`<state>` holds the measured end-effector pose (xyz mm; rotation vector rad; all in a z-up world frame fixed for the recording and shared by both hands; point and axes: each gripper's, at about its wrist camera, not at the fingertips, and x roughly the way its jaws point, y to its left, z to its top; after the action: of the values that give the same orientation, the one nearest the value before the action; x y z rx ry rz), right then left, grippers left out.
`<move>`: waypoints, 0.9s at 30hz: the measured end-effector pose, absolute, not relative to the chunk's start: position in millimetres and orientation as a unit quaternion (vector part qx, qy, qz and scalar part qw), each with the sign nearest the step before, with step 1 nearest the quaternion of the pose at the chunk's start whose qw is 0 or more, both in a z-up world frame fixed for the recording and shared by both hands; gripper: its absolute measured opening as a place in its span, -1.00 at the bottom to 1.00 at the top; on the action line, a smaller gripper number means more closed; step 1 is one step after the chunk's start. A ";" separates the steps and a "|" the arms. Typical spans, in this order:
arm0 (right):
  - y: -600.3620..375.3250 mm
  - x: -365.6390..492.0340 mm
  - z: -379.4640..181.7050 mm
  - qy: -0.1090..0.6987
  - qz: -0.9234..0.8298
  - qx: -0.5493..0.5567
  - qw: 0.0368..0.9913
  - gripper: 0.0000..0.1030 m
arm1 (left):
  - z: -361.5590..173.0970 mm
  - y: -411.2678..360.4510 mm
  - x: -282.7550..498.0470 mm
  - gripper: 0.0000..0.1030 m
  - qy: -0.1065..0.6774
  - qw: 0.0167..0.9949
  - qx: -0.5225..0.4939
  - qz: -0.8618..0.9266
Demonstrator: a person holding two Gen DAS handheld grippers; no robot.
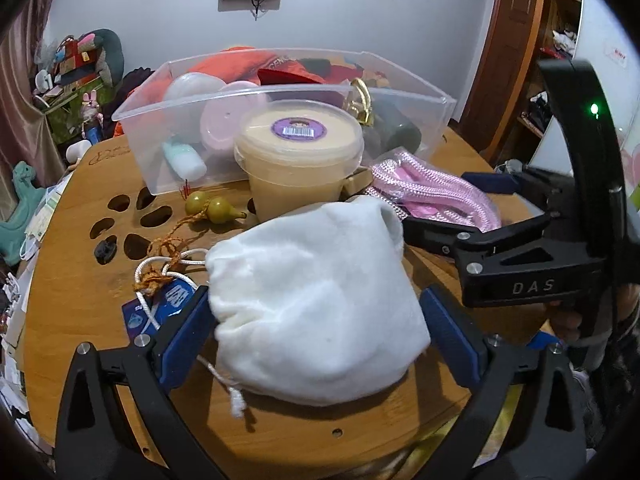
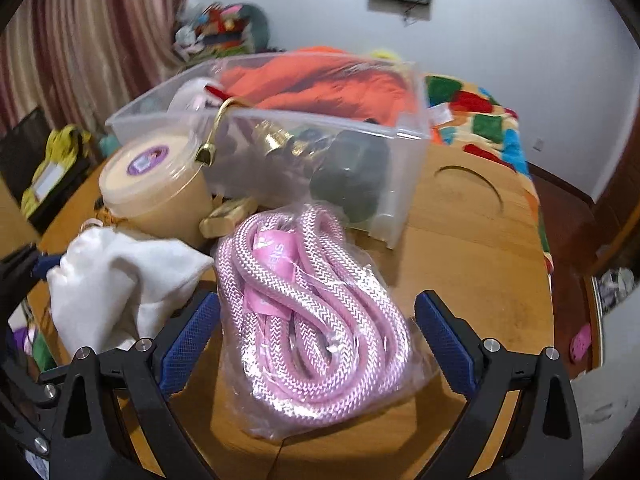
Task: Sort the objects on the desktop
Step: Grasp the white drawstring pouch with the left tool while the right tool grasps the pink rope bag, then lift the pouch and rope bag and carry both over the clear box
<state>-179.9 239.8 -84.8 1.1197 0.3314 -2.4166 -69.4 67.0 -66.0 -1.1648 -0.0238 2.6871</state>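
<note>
Left tongs [image 1: 316, 328] stood apart around the white pouch [image 1: 316, 304] on the worktop [image 1: 80, 280]; right tongs [image 2: 316, 340] gaped astride the bagged pink rope [image 2: 312, 312], both lined up for the bin [image 1: 160, 152].
</note>
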 end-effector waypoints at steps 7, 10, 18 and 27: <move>229.8 -191.6 -87.9 0.168 -0.858 0.414 0.255 0.88 | -69.9 72.9 -71.6 0.96 0.006 0.093 -0.382 0.920; 232.0 -196.5 -89.8 0.155 -0.850 0.424 0.271 0.83 | -69.3 70.3 -70.2 0.81 0.006 0.091 -0.377 0.922; 240.5 -182.5 -87.9 0.153 -0.842 0.416 0.306 0.26 | -63.8 58.8 -66.3 0.32 -0.010 0.109 -0.371 0.922; 254.1 -165.3 -83.5 0.133 -0.850 0.416 0.293 0.19 | -52.3 45.8 -61.5 -0.04 -0.037 0.122 -0.365 0.922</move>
<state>-165.3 254.1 -83.5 1.1077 0.3552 -2.2646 -61.5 45.8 -52.3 -1.0669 -0.1081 2.6916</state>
